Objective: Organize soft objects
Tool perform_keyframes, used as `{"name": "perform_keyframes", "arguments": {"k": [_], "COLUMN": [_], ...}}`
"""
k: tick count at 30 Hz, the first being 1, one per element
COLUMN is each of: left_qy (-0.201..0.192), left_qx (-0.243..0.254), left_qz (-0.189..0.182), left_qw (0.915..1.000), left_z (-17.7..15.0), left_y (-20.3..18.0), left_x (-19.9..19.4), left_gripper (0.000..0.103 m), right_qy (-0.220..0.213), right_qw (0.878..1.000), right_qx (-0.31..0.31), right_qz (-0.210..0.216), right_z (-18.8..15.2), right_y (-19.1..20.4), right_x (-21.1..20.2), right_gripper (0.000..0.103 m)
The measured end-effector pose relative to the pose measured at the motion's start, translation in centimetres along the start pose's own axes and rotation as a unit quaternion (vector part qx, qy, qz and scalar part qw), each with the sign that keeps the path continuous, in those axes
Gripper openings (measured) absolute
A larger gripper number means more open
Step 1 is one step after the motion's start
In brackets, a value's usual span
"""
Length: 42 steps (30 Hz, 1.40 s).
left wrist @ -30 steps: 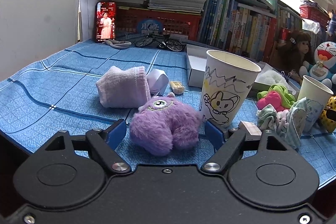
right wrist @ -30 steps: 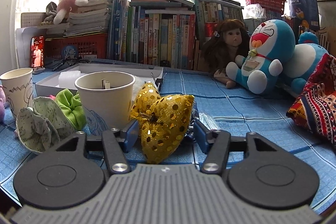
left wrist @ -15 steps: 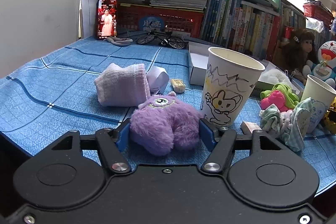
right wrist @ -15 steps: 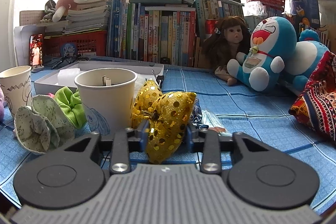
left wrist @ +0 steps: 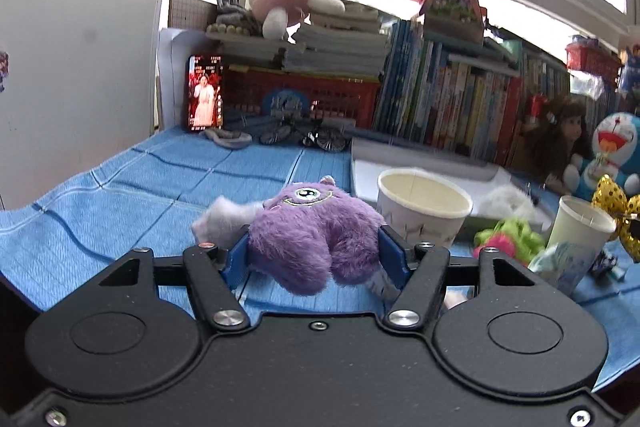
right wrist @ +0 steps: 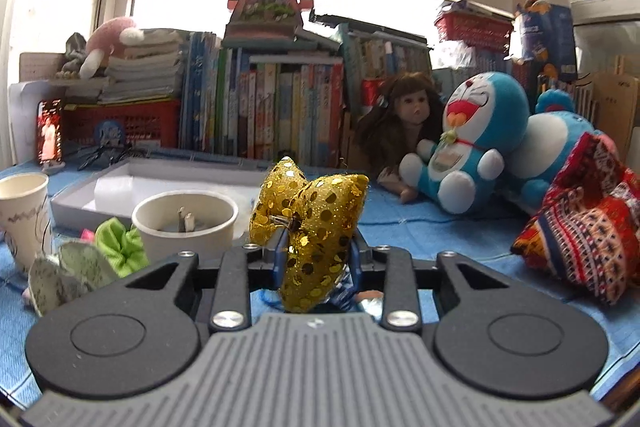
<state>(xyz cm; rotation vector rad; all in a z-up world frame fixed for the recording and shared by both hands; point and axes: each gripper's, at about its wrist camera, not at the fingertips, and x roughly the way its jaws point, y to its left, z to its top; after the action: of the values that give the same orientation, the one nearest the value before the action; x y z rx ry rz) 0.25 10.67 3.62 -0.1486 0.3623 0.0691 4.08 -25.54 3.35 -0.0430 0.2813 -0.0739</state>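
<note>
My left gripper [left wrist: 314,259] is shut on a purple furry one-eyed plush [left wrist: 314,235] and holds it above the blue cloth, just left of a drawn-on paper cup [left wrist: 424,205]. My right gripper [right wrist: 316,263] is shut on a gold sequinned bow [right wrist: 312,219] and holds it lifted, right of a second paper cup [right wrist: 184,227]. That bow also shows at the far right of the left wrist view [left wrist: 616,203]. A pale pink sock [left wrist: 218,223] lies behind the purple plush.
A white shallow box [right wrist: 80,203] lies behind the cups. Green scrunchie [right wrist: 120,241] and a floral one [right wrist: 68,279] lie left. A Doraemon plush [right wrist: 476,151], doll [right wrist: 400,123] and knitted cloth [right wrist: 580,231] sit right. Books line the back.
Both grippers closed on their items, the left on the purple plush and the right on the gold bow, and both lifted them off the cloth.
</note>
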Motion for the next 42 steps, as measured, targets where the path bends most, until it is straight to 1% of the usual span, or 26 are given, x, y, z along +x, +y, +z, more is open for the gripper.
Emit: {"name": "perform_keyframes", "arguments": {"k": [5,9,12,15,21,27,32,36,39,42], "left_qy": [-0.009,-0.01,-0.019,-0.026,-0.019,-0.012,0.006,0.032,0.063,0.113], "left_qx": [0.005,-0.002,0.004,0.015,0.01,0.024,0.036,0.048,0.061,0.071], "left_qz": [-0.017,-0.033,-0.036,-0.041,-0.071,-0.093,-0.106,-0.118,-0.126,-0.123], "left_qw": [0.9998,0.9994,0.9992,0.9987,0.9972,0.9953,0.9937,0.9913,0.9882,0.9833], "left_z": [2.1,4.3,5.8,7.3,10.1,12.1,13.1,13.3,13.3,13.8], "left_y": [0.0,0.1,0.0,-0.4,-0.9,-2.2,-3.5,-4.6,-5.5,-6.3], "left_x": [0.0,0.5,0.9,1.2,2.4,3.9,5.7,7.2,8.8,11.4], "left_gripper": [0.063,0.063,0.063,0.064,0.064,0.064,0.064,0.064,0.064,0.064], "right_qy": [-0.006,-0.005,-0.009,-0.013,-0.025,-0.017,-0.003,0.005,0.01,0.031], "right_qw": [1.0,1.0,1.0,1.0,0.999,0.999,0.997,0.995,0.995,0.993], "right_qx": [0.012,0.03,0.03,0.025,0.016,0.018,0.029,0.041,0.04,0.049], "right_qz": [-0.009,-0.006,-0.003,0.005,0.021,0.048,0.071,0.086,0.093,0.105], "right_z": [1.5,2.6,3.5,4.6,6.7,8.7,10.1,10.7,10.9,11.3], "right_y": [-0.7,-1.1,-1.0,-0.6,0.5,1.6,3.0,4.1,5.3,6.2], "right_x": [0.3,0.6,0.8,1.1,1.6,2.6,3.6,4.0,4.4,5.3], "right_gripper": [0.035,0.035,0.035,0.035,0.035,0.035,0.035,0.035,0.036,0.036]}}
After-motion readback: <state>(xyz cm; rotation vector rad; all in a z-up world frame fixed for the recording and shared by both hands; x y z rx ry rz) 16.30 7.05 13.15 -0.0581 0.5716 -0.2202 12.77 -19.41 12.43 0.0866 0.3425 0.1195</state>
